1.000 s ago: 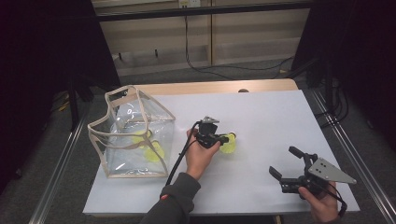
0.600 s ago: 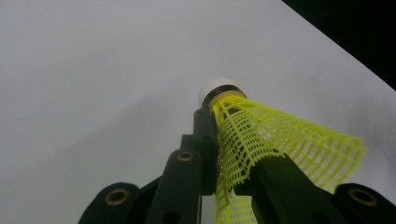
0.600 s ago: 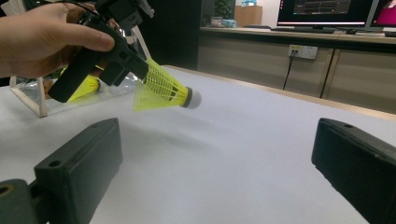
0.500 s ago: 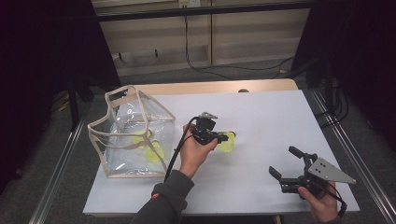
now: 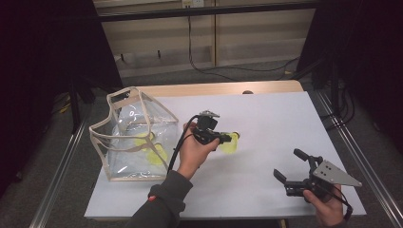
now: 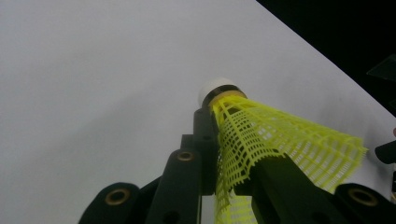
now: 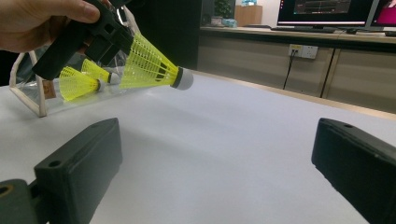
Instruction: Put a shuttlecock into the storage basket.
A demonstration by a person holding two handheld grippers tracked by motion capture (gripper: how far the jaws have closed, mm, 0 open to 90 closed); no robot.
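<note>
White table cover (image 5: pixel 266 123) fills the scene. Left gripper (image 5: pixel 223 138) is clamped on a yellow shuttlecock (image 5: pixel 229 142) by its mesh skirt, just right of the clear bag (image 5: pixel 124 137). Featherlight and crushable: hold gently near the cork. Right gripper (image 5: pixel 291 167) rests with jaws apart.

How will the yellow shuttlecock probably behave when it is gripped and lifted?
The shuttlecock is probably very light: its skirt is open mesh. That mesh looks thin and may flex, since the left hand-held gripper is shut on the skirt. Set down, it would likely roll in a curve, because of its cone shape and round white cap.
</note>
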